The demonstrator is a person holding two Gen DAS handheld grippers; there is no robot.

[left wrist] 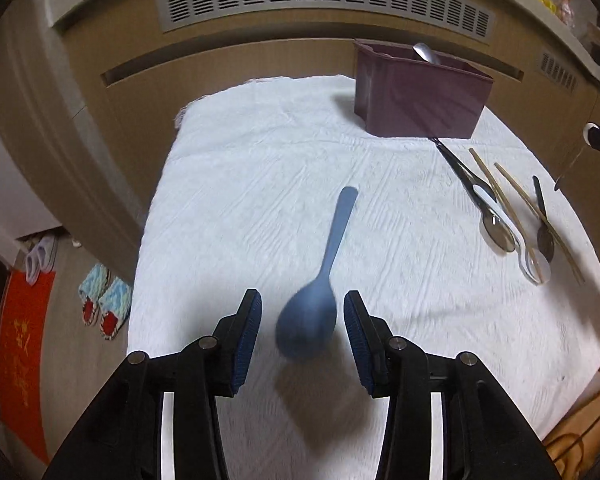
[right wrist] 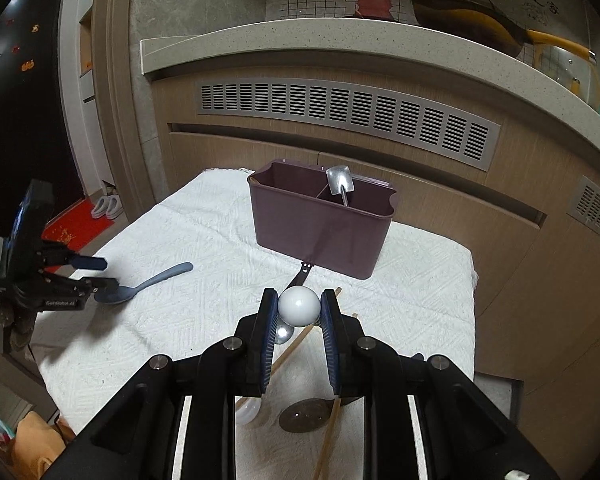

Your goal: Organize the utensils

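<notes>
A blue plastic spoon (left wrist: 320,292) lies on the white cloth (left wrist: 240,184), its bowl between the open fingers of my left gripper (left wrist: 302,312); the spoon also shows in the right wrist view (right wrist: 140,286). My right gripper (right wrist: 299,305) is shut on a white spoon's round bowl (right wrist: 299,305), held above the cloth. A purple utensil holder (right wrist: 320,222) stands at the back of the table, also in the left wrist view (left wrist: 416,92), with a metal scoop (right wrist: 340,184) in it. Metal spoons (left wrist: 496,228), a white spoon (left wrist: 530,260) and chopsticks (left wrist: 540,220) lie to the right.
A wooden cabinet with a vent grille (right wrist: 340,116) stands behind the table. Slippers (left wrist: 100,304) and a red mat (left wrist: 20,360) lie on the floor at the left. The left gripper (right wrist: 96,276) shows in the right wrist view.
</notes>
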